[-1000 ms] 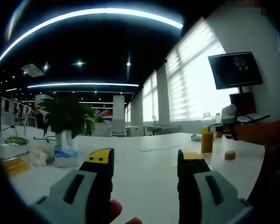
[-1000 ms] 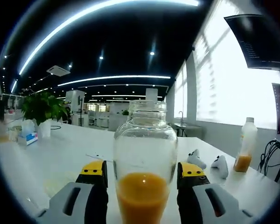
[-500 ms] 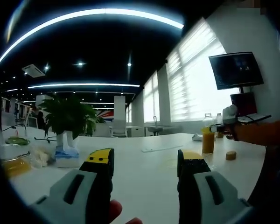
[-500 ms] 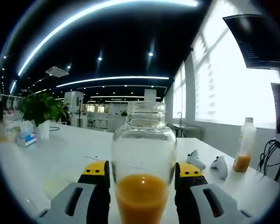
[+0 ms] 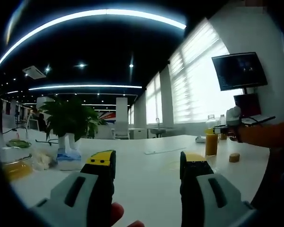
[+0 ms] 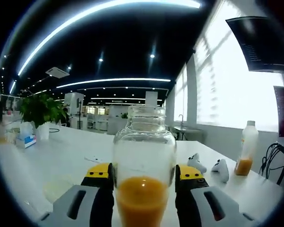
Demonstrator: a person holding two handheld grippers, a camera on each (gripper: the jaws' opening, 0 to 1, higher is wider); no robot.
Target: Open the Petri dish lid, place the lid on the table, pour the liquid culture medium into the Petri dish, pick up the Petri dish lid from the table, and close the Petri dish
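Right gripper view: the right gripper [image 6: 144,177] has its jaws closed on a clear jar [image 6: 144,156], one yellow-tipped jaw pressed to each side. The jar stands upright, long axis vertical, open mouth at the top, with orange liquid [image 6: 143,198] in its lower part. Its base is cut off by the lower edge, so I cannot tell whether it rests on the table [image 6: 61,165] or hangs above it. To the right, near the window, a bottle [image 6: 246,149] with some orange liquid stands upright, with two small white objects [image 6: 208,165] on the table near it; their kind is hard to make out.

Left gripper view: the left gripper [image 5: 144,165] has its jaws apart with nothing between them, above the white table [image 5: 146,184]. A faint round outline on the table by the right jaw may be the Petri dish [image 5: 180,164]; it is partly hidden by the jaw and too pale to be sure. A flat clear piece [image 5: 163,150] lies farther back, unclear. The jar [image 5: 210,137] shows small at right, upright, held by the other gripper [image 5: 227,125]. A plant [image 5: 68,118] and a tissue box [image 5: 66,158] stand at left.
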